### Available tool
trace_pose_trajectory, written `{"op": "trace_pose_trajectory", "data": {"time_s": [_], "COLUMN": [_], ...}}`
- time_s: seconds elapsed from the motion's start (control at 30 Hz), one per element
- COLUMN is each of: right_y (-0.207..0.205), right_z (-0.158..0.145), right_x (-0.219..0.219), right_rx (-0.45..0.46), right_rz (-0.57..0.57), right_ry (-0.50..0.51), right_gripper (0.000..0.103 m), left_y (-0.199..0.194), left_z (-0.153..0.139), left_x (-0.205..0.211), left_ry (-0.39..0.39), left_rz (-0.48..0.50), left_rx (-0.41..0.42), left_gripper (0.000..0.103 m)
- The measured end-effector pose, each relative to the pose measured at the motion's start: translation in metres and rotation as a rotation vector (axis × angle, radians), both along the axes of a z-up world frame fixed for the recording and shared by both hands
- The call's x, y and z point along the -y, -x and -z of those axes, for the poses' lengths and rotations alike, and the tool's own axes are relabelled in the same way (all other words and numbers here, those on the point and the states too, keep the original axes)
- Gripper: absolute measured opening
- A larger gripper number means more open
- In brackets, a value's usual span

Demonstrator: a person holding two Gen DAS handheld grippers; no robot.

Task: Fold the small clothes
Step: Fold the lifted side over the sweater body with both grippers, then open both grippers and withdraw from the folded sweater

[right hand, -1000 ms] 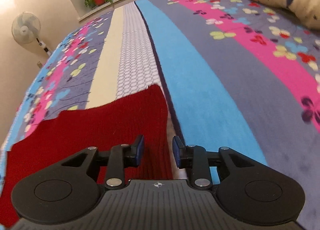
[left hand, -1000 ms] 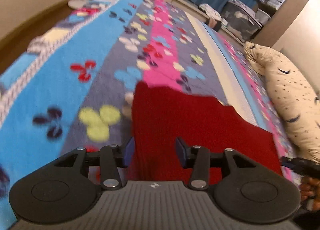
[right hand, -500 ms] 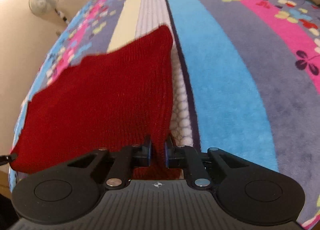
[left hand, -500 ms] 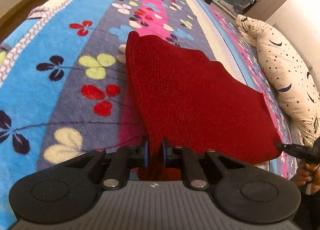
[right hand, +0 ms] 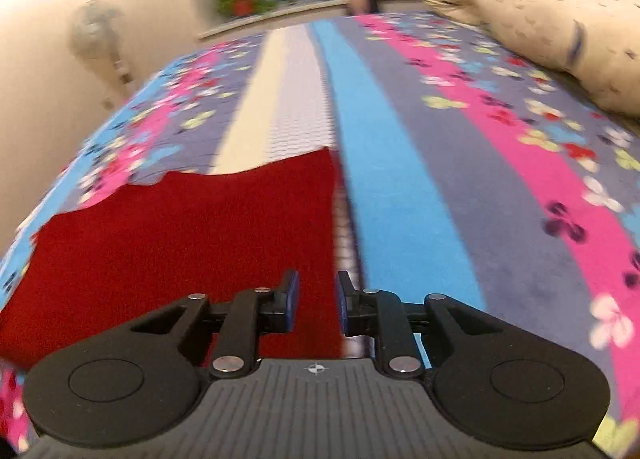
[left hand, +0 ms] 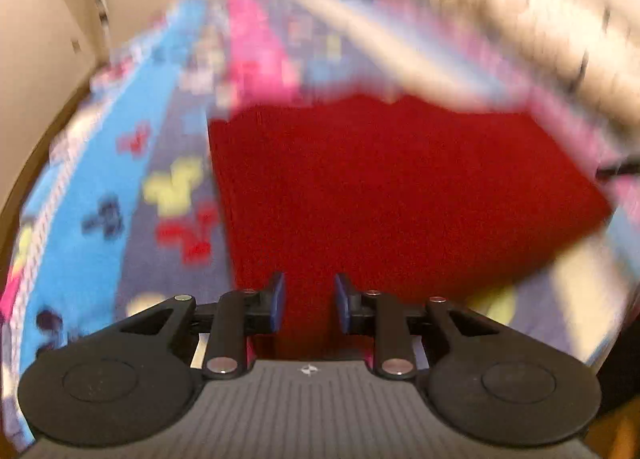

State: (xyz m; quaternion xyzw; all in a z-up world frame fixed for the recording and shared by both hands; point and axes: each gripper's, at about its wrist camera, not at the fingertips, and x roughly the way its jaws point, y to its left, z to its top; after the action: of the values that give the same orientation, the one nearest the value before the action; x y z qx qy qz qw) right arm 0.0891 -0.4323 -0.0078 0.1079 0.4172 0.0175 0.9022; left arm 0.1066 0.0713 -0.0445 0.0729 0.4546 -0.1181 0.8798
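The bed's striped fleece blanket with clover-flower print is my folding surface; its stripes run from near to far. To the far right lies a cream star-patterned pillow, well apart from the work. On the blanket, directly ahead of both tools, lies the dark red knitted garment, spread flat as a broad panel, which I judge leaves it ready for a further fold. Its long axis runs left to right across the stripes; the far edge is stepped and uneven, and its right edge runs near-to-far beside the light blue stripe. In the left view, which is motion-blurred, the same garment fills the centre, its left edge likewise running near-to-far. My left gripper is released, blue pads parted over the near hem, nothing between them. My right gripper is likewise released, straddling the near right corner region without gripping it.
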Motion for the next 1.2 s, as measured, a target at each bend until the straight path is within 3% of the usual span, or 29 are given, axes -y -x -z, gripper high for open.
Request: {"op": "trace_pose_trajectory", "data": {"time_s": [0.07,0.1,0.17,0.23,0.33,0.5,0.67,1.2], "right_y": [-0.012,-0.015,-0.018,-0.016,-0.011,-0.003,-0.007,-0.007], "right_z": [0.030,0.038,0.031,0.019,0.009,0.004,-0.001,-0.008], "right_x": [-0.006,-0.007,-0.007,-0.005,0.007,0.007,0.000,-0.020], "right_rx": [-0.191,-0.235,-0.197,-0.128,-0.057,-0.001,0.031,0.045], "right_rz": [0.004,0.027,0.047,0.075,0.127,0.160,0.121,0.043], "right_ry": [0.056,0.086,0.082,0.083,0.089,0.053,0.035,0.035], "right_gripper": [0.034,0.044,0.044,0.044,0.045,0.046,0.049,0.051], "left_y": [0.002,0.005,0.012,0.024,0.039,0.057,0.071,0.072], "left_z": [0.006,0.002,-0.005,-0.013,-0.025,-0.039,-0.046,-0.039], "left_x": [0.008,0.009,0.005,0.001,0.008,0.018,0.027,0.041], "left_ry": [-0.050,-0.040,0.008,0.057,0.085,0.114,0.129,0.102], "left_rz": [0.002,-0.006,-0.048,-0.088,-0.100,-0.117,-0.142,-0.127], "left_rx": [0.010,0.031,0.059,0.102,0.143,0.183,0.215,0.195], "left_gripper": [0.030,0.032,0.040,0.057,0.072,0.077,0.082,0.083]}}
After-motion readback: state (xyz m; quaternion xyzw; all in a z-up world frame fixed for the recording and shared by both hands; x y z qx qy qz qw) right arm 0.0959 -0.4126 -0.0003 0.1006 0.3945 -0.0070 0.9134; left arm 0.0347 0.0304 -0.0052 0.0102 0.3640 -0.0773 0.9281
